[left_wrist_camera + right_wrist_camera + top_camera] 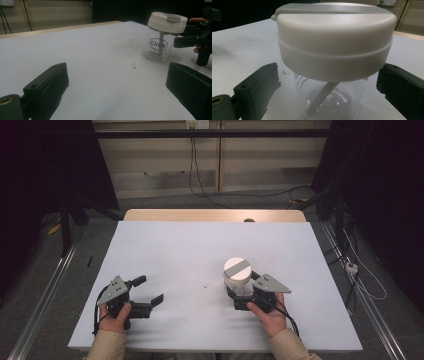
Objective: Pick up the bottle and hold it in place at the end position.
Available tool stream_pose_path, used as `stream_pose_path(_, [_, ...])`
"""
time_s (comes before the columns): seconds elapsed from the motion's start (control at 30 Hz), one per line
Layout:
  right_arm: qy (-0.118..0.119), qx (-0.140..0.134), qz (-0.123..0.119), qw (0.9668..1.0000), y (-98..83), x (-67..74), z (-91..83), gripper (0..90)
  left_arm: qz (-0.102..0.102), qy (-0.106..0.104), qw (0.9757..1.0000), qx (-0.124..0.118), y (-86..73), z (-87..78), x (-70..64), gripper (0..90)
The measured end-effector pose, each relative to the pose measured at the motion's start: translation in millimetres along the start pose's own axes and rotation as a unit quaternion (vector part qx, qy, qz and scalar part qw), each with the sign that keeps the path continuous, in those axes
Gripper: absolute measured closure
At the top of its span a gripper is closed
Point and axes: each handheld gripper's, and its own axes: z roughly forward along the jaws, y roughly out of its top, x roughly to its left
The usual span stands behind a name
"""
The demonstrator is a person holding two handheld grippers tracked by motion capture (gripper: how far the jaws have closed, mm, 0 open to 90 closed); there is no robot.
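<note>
The right gripper (239,292) has its jaws spread wide on either side of the clear jar (236,279) — gaps show on both sides in the right gripper view, so they seem not to touch the glass, though contact low down is hard to judge. The right hand (270,315) holds it low, just behind the jar. The jar stands upright, white lid (335,37) on top. Well to the jar's left, the left gripper (148,290) rests wide open and empty — angled toward the jar.
</note>
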Motion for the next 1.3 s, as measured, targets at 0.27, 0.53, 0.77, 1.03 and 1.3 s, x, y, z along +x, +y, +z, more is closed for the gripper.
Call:
stream_pose_path(0.27, [-0.01,0.001,0.008,0.9999,1.5,-0.7,5.6,4.5,0.0,0.0,1.0,0.002,-0.2,0.5,0.1,4.2])
stream_pose_path(0.53, [-0.017,0.0,0.014,0.9998,2.6,0.8,13.6,5.0,0.002,0.0,1.0,0.004,-0.2,0.2,0.6,4.2])
stream_pose_path(0.77, [-0.024,0.007,0.021,0.9995,3.8,0.4,18.4,7.5,0.002,-0.001,1.0,0.004,-0.2,0.1,0.8,4.2])
stream_pose_path(1.03, [-0.025,0.014,0.026,0.9993,5.2,0.1,22.9,10.3,0.001,-0.002,1.0,0.004,-0.4,0.4,1.0,4.3])
stream_pose_path(1.3, [-0.019,0.01,0.023,0.9995,6.1,1.2,25.9,15.4,0.001,-0.002,1.0,0.004,-0.4,0.4,1.0,4.3])
